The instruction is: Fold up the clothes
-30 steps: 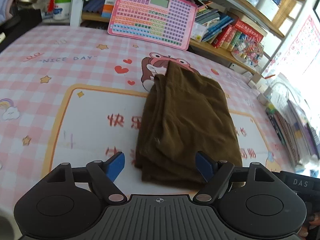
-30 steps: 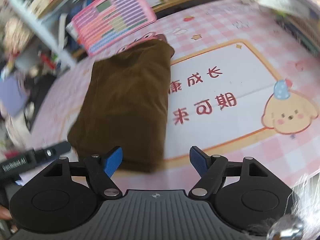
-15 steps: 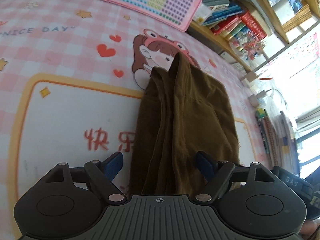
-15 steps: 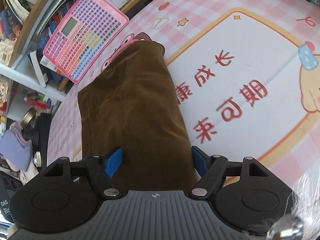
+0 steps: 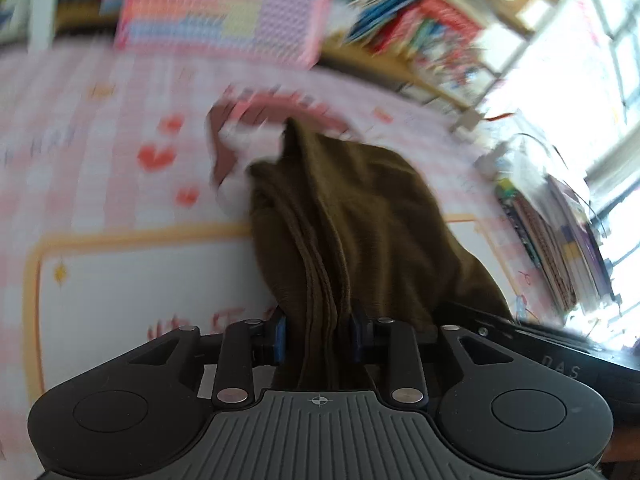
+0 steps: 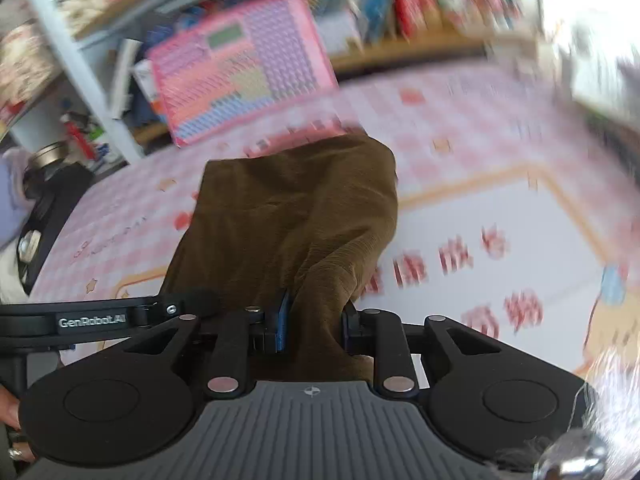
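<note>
Both grippers, left gripper [image 5: 318, 338] and right gripper [image 6: 314, 330], pinch the brown garment [image 5: 352, 216] (near edge).

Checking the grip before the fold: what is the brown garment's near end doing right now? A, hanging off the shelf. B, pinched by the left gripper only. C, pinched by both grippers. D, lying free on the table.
C: the brown garment is clamped in the left gripper and the right gripper.

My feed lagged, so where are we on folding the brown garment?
Done: the brown garment already lies as a narrow, layered strip on the pink tablecloth. In hand: the left hand-held gripper and the right hand-held gripper are each shut on its near end, which is bunched between the fingers. Left: probably carrying that end over toward the far end and smoothing it.
</note>
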Available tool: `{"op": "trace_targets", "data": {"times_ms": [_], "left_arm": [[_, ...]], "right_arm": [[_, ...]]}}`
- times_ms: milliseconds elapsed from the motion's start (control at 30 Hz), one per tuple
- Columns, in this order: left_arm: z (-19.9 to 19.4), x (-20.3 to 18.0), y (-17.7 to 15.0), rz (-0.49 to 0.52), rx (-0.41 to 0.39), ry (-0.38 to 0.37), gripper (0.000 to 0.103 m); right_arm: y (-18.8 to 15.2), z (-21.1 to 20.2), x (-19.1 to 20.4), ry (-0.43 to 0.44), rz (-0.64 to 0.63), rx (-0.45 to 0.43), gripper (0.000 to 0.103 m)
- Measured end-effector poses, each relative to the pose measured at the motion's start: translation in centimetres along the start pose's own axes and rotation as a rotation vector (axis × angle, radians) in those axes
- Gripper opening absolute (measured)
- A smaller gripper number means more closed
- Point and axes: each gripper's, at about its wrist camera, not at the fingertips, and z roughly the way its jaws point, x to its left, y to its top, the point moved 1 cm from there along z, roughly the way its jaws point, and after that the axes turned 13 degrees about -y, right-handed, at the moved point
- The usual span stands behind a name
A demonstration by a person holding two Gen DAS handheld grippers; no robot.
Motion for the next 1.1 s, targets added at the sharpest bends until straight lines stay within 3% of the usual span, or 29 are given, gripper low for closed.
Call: {"op": "trace_targets", "data": {"times_ms": [67, 100, 233, 367, 400, 433, 500, 567, 700, 867, 1100], "left_arm": [[0.0, 1.0, 0.2, -0.052, 0.002, -0.015, 0.054], [0.0, 1.5, 0.3, -0.073, 0.004, -0.020, 0.057], [0.6, 3.1, 0.8, -0.147, 0.005, -0.074, 0.063], [1.0, 2.6, 1.0, -0.132, -0.005, -0.086, 0.059], [1.0, 2.4, 1.1, -0.125, -0.007, -0.087, 0.058], [1.1, 2.2, 1.1, -0.119, -0.010, -0.089, 0.047], [1.3, 1.8, 1.2, -0.107, -0.015, -0.092, 0.037], [1.4, 1.5, 1.3, -0.094, -0.021, -0.096, 0.028], [0.6, 0.3, 1.5, -0.024, -0.053, -0.097, 0.027], [-0.6, 0.1, 2.3, -0.007, -0.093, -0.119, 0.027], [-0.9, 0.5, 2.6, -0.013, -0.103, -0.113, 0.028]], "right_arm": [[0.0, 0.9, -1.2, 0.002, 0.085, 0.062, 0.041], [0.0, 1.2, -1.9, 0.007, 0.132, 0.081, 0.048], [0.4, 2.6, -3.8, 0.059, 0.262, 0.143, 0.057], [1.1, 4.1, -4.2, 0.107, 0.316, 0.185, 0.060], [1.3, 4.3, -4.1, 0.117, 0.315, 0.187, 0.058], [1.5, 4.4, -3.9, 0.121, 0.305, 0.191, 0.055], [1.7, 4.4, -3.1, 0.130, 0.267, 0.192, 0.034], [1.8, 3.7, -2.1, 0.127, 0.204, 0.153, 0.028], [2.1, 2.0, -0.8, 0.109, 0.119, 0.068, 0.025], [2.9, 0.2, -0.2, 0.119, 0.086, -0.009, 0.025], [3.6, -0.1, 0.8, 0.107, 0.049, -0.016, 0.025]]}}
